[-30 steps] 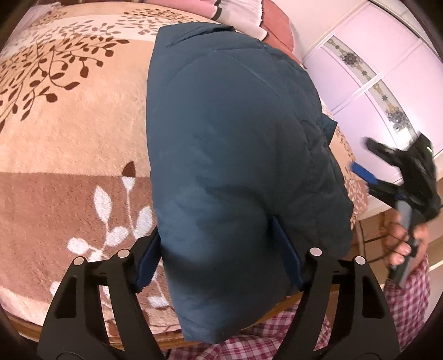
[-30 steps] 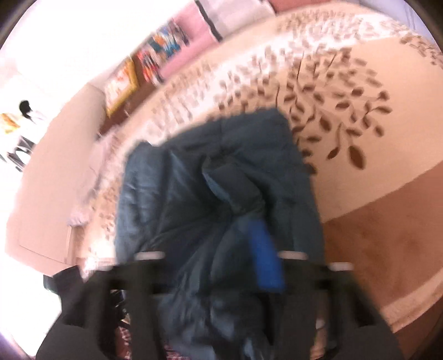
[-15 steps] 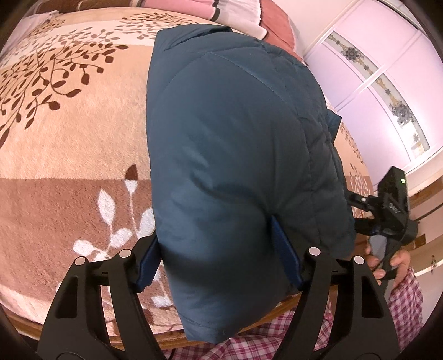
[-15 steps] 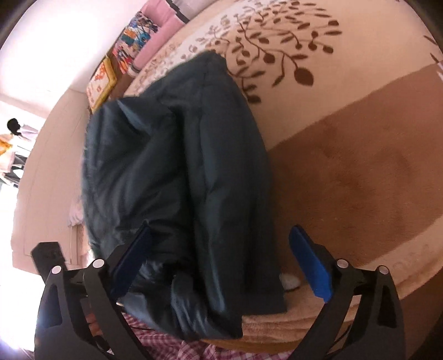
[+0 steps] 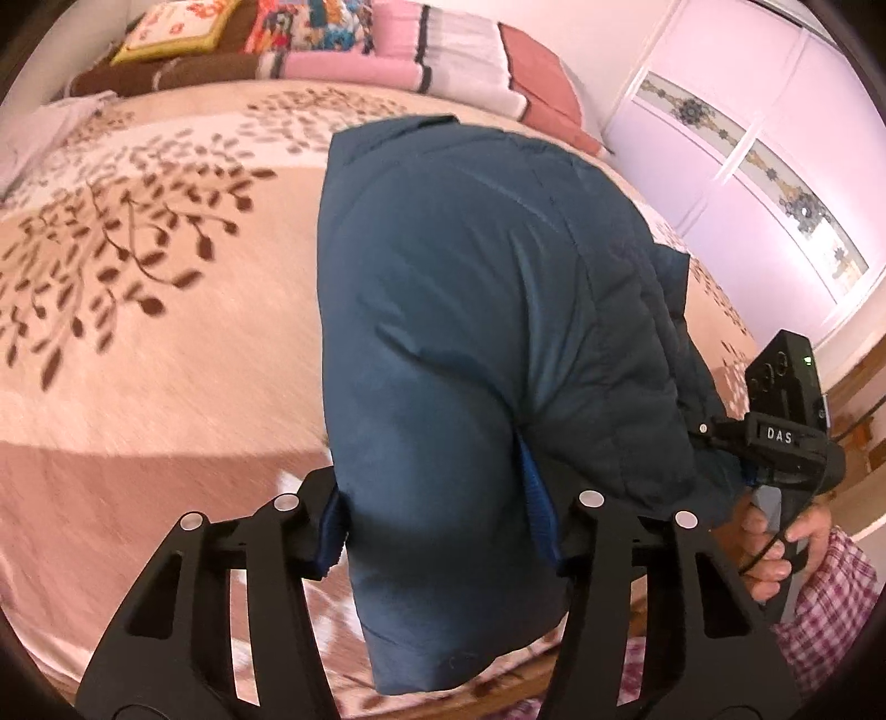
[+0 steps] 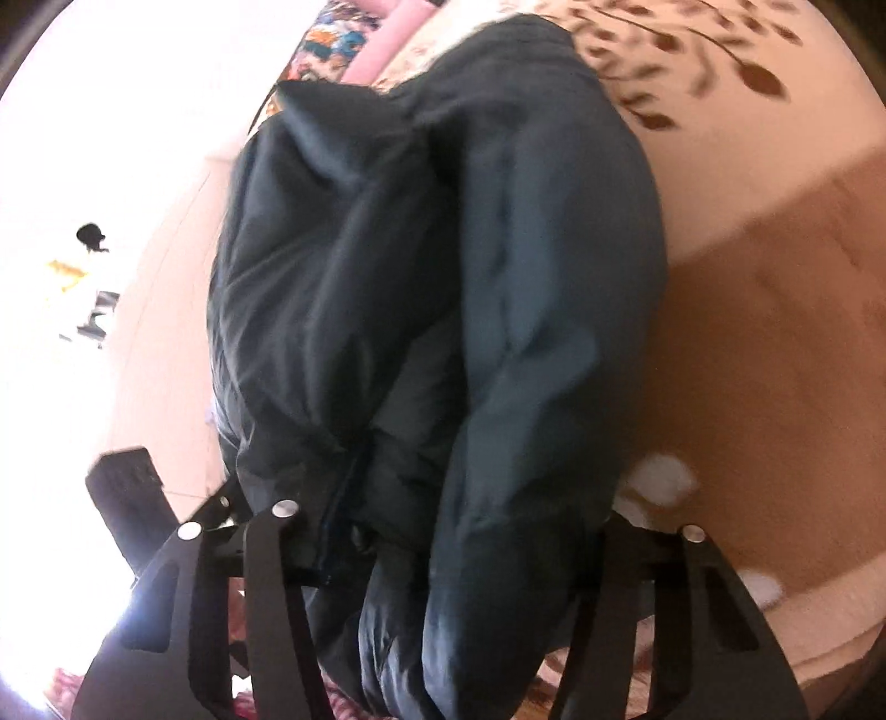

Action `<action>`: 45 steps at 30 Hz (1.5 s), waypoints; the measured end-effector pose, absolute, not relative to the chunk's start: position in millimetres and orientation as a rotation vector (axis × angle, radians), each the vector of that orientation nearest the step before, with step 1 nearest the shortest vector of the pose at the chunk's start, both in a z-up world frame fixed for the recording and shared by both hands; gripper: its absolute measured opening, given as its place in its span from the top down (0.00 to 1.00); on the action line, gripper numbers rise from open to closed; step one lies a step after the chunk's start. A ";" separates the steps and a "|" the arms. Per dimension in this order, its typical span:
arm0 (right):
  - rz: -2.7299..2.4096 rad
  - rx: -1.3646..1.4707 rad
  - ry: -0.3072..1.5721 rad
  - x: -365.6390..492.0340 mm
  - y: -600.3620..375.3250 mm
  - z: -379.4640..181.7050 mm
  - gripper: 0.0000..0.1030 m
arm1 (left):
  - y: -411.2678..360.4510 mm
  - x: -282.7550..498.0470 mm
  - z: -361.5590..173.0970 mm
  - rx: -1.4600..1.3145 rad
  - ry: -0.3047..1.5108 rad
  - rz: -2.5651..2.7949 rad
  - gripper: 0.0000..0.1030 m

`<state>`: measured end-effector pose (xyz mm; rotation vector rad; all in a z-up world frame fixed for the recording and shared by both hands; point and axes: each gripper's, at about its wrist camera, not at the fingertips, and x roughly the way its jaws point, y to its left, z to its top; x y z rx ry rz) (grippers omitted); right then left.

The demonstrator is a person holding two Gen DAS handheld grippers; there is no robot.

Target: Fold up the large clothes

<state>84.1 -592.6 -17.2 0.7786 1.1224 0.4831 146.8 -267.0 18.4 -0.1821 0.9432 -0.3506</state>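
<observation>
A dark blue padded jacket (image 5: 476, 310) lies folded lengthwise on the bed, its near end hanging over the front edge. My left gripper (image 5: 437, 526) has its blue-padded fingers on either side of the jacket's near end, squeezing the thick fabric. My right gripper (image 6: 443, 531) straddles the jacket's bunched right side (image 6: 443, 277); its pads are hidden in the fabric. The right gripper also shows in the left wrist view (image 5: 775, 437), held by a hand at the jacket's right edge.
The bed is covered by a beige and brown blanket with a leaf pattern (image 5: 138, 332). Pillows and folded bedding (image 5: 343, 50) sit at the head. A pale wardrobe (image 5: 775, 138) stands at right. The person's checked shirt (image 5: 819, 615) is at the bed's front edge.
The right gripper swung in from the side and pushed into the jacket's right edge, its fingers closing in around the fabric. The left gripper stayed on the near end, lifting slightly.
</observation>
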 end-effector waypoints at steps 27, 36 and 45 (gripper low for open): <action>0.469 0.479 1.183 156.2 -461.3 8.5 0.33 | -140.3 160.3 11.0 -0.254 0.877 -0.059 0.41; 0.422 0.431 1.124 123.4 -493.7 45.9 0.31 | -141.4 138.8 31.9 -0.210 0.841 -0.033 0.39; 0.362 0.271 1.022 68.5 -455.7 71.2 0.30 | -144.1 105.6 54.7 -0.183 0.811 -0.033 0.39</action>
